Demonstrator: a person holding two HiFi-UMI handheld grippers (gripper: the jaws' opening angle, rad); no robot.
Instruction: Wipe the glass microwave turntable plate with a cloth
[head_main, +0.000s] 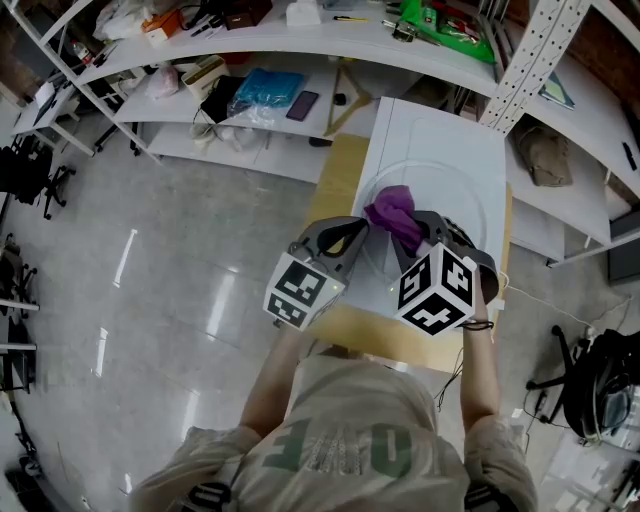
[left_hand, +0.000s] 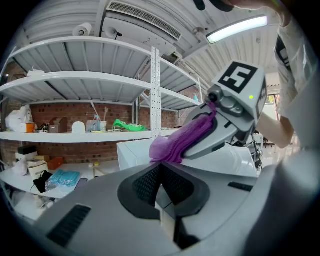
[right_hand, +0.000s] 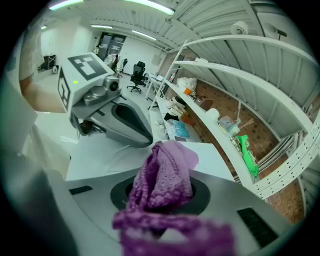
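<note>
Between right tongs (right_hand: 161, 199), cloth (right_hand: 165, 172), plate (head_main: 452, 190) overhead only

two grippers: the left gripper (head_main: 352, 232) and the right gripper (head_main: 420, 226). two marker cubes (one per gripper): the left cube (head_main: 303, 290) and the right cube (head_main: 438, 288). one purple cloth (head_main: 392, 208). one glass plate (head_main: 452, 178). one white tabletop (head_main: 440, 125). one person (head_main: 340, 440), with two forearms showing.

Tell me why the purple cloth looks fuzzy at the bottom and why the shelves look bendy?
Right gripper view: the purple cloth sits so close to the camera that its lowest fold is out of focus. Left gripper view: the wide-angle lens curves the shelves; the ceiling light glares white.
</note>
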